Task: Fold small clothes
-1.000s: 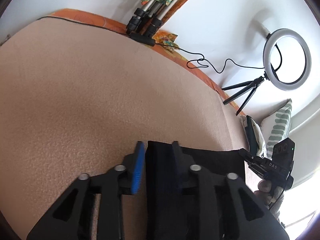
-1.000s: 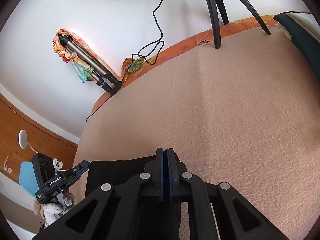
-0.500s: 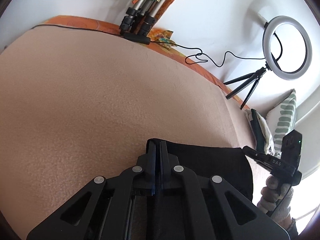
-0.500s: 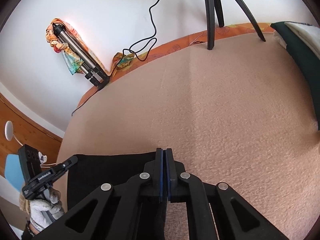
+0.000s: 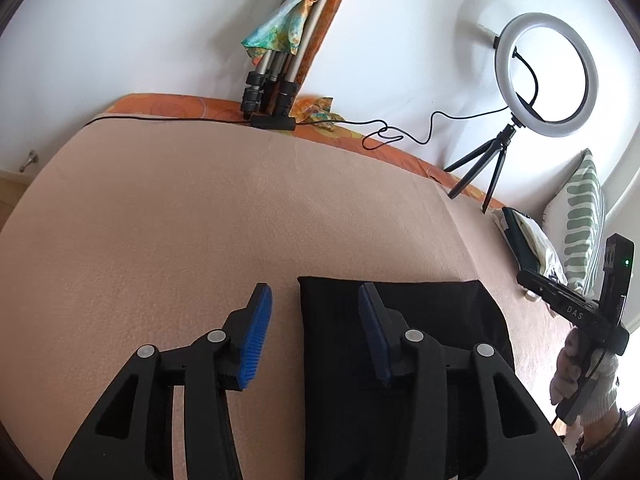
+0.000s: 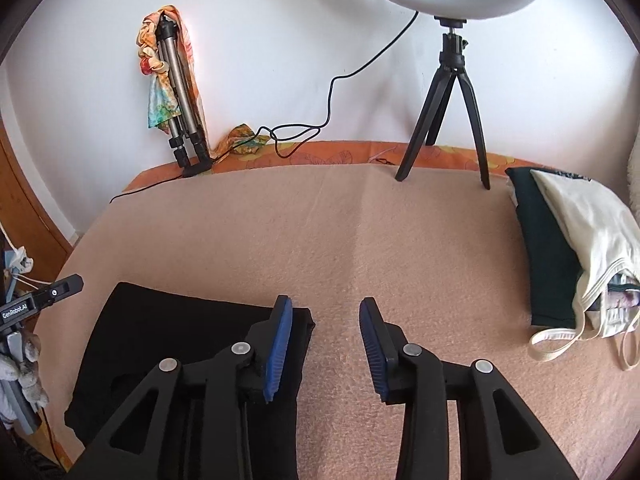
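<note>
Left wrist view: the left gripper point(image 5: 310, 320) has just been opening, and its blue-padded fingers point(image 5: 256, 336) now stand moderately apart with nothing pinched. The folded black cloth garment point(image 5: 420, 304) lies flat on the peach fleece blanket point(image 5: 200, 220) of the bed; its left edge sits under the gap between the fingers, not held. To the right, the other hand point(image 5: 576, 372) carries the right gripper, seen from the side. One white ring light on a small black tripod point(image 5: 546, 80), one folded metal tripod wrapped in a colourful scarf point(image 5: 280, 60) and one green-striped pillow point(image 5: 584, 216) line the far side.

Right wrist view: the right gripper point(image 6: 325, 334) has likewise just been opening; its fingers point(image 6: 280, 344) are moderately spread and empty, the left one above the black garment's right corner, the other over bare blanket. One black garment lies here; at the right edge rests a small pile of more clothes, a dark green piece point(image 6: 544, 248) under a cream top with thin straps point(image 6: 592, 240), with something more tucked beneath that I cannot make out.

This looks like the release after a fold. To do it well, lift both grippers clear straight up so the fingers do not drag the top layer, then check the edges line up before smoothing or making the next fold.
</note>
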A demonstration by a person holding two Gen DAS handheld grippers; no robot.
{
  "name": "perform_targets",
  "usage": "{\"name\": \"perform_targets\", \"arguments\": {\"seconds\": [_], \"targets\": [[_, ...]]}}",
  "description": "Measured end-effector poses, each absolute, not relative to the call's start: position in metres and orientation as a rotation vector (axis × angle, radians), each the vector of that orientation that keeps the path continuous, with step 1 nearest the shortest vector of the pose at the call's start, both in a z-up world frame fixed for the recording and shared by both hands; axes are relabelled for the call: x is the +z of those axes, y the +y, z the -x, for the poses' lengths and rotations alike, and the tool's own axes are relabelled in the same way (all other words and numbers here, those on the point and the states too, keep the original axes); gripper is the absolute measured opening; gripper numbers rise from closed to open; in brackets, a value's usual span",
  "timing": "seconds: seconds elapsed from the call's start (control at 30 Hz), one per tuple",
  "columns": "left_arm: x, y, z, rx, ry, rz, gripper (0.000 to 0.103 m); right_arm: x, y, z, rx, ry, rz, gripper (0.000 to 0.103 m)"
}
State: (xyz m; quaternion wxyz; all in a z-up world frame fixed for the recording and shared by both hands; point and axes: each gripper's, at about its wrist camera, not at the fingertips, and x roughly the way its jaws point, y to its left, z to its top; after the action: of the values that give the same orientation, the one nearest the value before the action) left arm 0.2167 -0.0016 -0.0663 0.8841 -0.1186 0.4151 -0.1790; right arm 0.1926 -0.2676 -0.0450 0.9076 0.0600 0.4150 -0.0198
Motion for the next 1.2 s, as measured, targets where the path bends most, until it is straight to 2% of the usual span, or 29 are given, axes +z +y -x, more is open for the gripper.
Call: {"name": "perform_targets", "arguments": {"seconds": [0.03, 0.1, 0.2, 0.3, 0.33, 0.37, 0.47, 0.87, 1.2], "targets": [[-0.065, -0.002, -0.212, -0.375, 0.865, 0.243, 0.044, -0.044, -0.268, -0.19, -0.04, 0.852, -0.11, 0.042], [-0.063, -0.001, -0.204, -0.38, 0.873, 0.246, 0.048, -0.041, -0.268, -0.185, -0.031, 0.84, -0.096, 0.054], [-0.058, -0.004, -0.187, -0.376, 0.883, 0.229, 0.053, -0.039, -0.269, -0.177, -0.038, 0.818, -0.074, 0.068], [-0.049, -0.01, -0.166, -0.376, 0.864, 0.19, 0.055, -0.037, -0.271, -0.171, -0.024, 0.816, -0.066, 0.07], [-0.045, -0.012, -0.16, -0.382, 0.851, 0.178, 0.059, -0.037, -0.271, -0.17, -0.022, 0.816, -0.065, 0.071], [-0.042, -0.014, -0.154, -0.383, 0.838, 0.162, 0.062, -0.038, -0.271, -0.169, -0.019, 0.817, -0.066, 0.073], [-0.038, -0.02, -0.136, -0.391, 0.82, 0.119, 0.062, -0.04, -0.27, -0.166, 0.008, 0.829, -0.072, 0.084], [-0.065, -0.011, -0.11, -0.409, 0.89, 0.145, 0.062, -0.067, -0.268, -0.169, 0.104, 0.915, -0.137, 0.085], [-0.111, 0.05, -0.098, -0.48, 1.058, 0.709, 0.062, -0.081, -0.297, -0.179, 0.225, 0.946, -0.432, 0.083]]}}
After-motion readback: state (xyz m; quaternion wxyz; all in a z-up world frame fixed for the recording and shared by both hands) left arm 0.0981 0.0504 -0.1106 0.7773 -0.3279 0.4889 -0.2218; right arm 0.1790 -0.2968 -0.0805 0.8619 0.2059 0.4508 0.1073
